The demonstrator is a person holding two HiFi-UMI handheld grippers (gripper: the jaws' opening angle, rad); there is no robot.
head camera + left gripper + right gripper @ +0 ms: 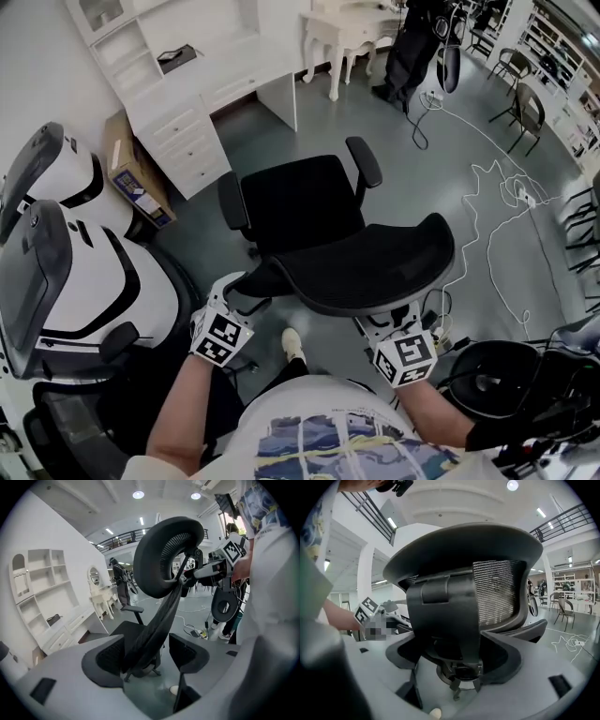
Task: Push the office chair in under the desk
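Note:
A black mesh office chair [300,202] stands on the grey floor, its seat facing the white desk [234,75] at the upper left, with a gap of floor between them. Its curved backrest top [370,267] is right in front of me. My left gripper [242,292] is at the backrest's left end; in the left gripper view [147,656] the jaws stand open with the backrest's edge [154,620] between them. My right gripper [386,323] is at the right end, open [452,660], and the chair's back spine [447,616] stands between its pads [506,658].
Two white-and-black machines [66,272] crowd the left side, with a cardboard box [136,183] beside the desk drawers. White cables [497,187] trail over the floor at the right. A black round stool [497,375] is at the lower right. A white table [352,28] stands at the back.

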